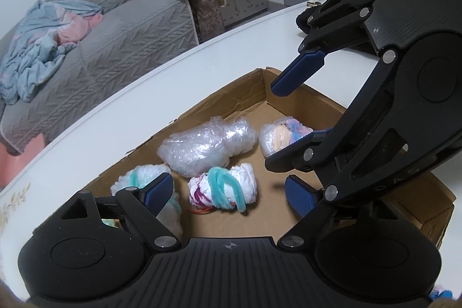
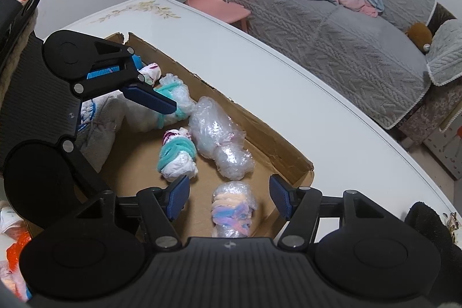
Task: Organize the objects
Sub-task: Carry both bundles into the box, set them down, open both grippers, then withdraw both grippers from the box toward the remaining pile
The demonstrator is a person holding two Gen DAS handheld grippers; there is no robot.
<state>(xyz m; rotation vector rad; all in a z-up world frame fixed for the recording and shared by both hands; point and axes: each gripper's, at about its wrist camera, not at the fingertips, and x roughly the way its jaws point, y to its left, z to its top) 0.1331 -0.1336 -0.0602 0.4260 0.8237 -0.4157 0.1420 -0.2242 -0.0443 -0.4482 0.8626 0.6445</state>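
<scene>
box: shallow cardboard box on the white table, holding 4 wrapped bundles in the left wrist view.
pastel bundle: plastic-wrapped pink, blue and peach bundle on the box floor, low between the right gripper's 2 blue pads, touching neither.
teal-tied bundle: white bundle with a teal tie on the box floor, between the left gripper's pads and a little ahead of them, apart from both.
clear bundle: bubble-wrap bundle just beyond the teal-tied bundle, beside the box's far wall.
fluffy bundle: white and teal bundle directly behind the left pad of the left gripper; contact cannot be told.
left gripper: spread wide, empty, low over the near part of the box.
right gripper: spread wide, empty, above the pastel bundle.
pose: both tools tilted down into the box from opposite ends, right gripper reaching in over the box's far corner in the left wrist view.
</scene>
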